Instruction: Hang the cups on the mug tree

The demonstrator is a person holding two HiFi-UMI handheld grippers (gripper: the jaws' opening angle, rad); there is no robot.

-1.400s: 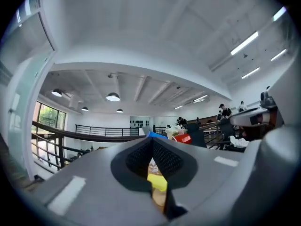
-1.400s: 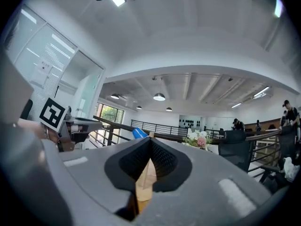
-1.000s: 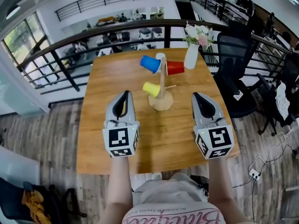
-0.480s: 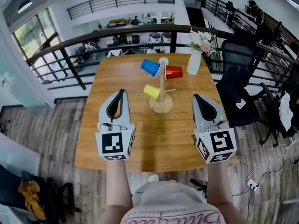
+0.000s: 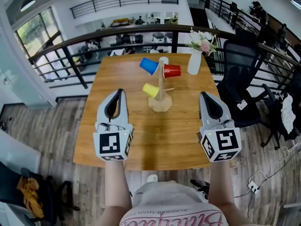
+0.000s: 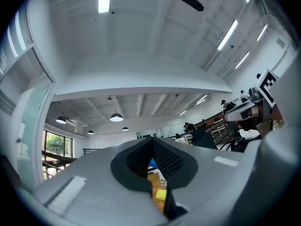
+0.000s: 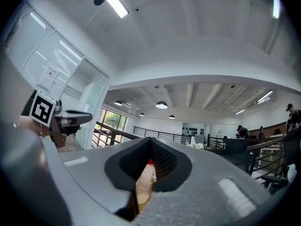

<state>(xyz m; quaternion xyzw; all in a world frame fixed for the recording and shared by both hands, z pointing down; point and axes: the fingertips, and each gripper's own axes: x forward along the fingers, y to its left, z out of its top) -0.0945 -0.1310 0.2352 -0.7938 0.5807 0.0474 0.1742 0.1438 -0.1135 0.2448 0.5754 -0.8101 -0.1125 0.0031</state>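
Observation:
A wooden mug tree (image 5: 160, 84) stands in the middle of the wooden table (image 5: 178, 140). Three cups hang on it: a blue cup (image 5: 149, 66) at the upper left, a red cup (image 5: 172, 71) at the upper right, and a yellow cup (image 5: 150, 90) lower on the left. My left gripper (image 5: 119, 92) hovers over the table to the tree's left, shut and empty. My right gripper (image 5: 205, 95) hovers to the tree's right, also shut and empty. Through the left jaws' gap I glimpse the yellow cup (image 6: 161, 194). A sliver of the red cup (image 7: 149, 162) shows through the right jaws' gap.
A white vase (image 5: 194, 62) with flowers stands at the table's far right corner, close to the red cup. A black office chair (image 5: 241, 65) is right of the table, and a dark railing (image 5: 108, 34) runs behind it. The table's near edge lies just under both grippers.
Both grippers have drifted slightly outward and back toward me, still shut. The three cups stay on the tree.

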